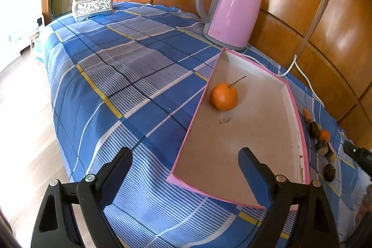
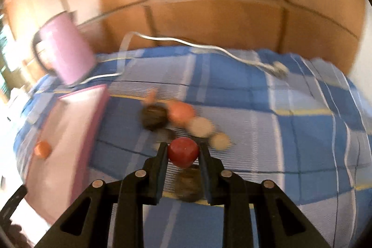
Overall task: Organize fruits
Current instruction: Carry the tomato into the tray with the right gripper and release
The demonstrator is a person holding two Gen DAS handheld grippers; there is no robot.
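Fruits, status as we judge it: one orange point(image 1: 224, 96) lies in the pink tray point(image 1: 186, 136), the rest still outside. Left to right on the blue checked cloth point(image 1: 111, 85): our left gripper point(image 1: 186, 169), spread wide and empty at the tray's near corner; tray; loose fruit pile point(image 2: 176, 120); our right gripper point(image 2: 183, 155), pinching a red fruit point(image 2: 183, 152). Only the right wrist view shows this grip; only the left shows the tissue box point(image 1: 92, 6).
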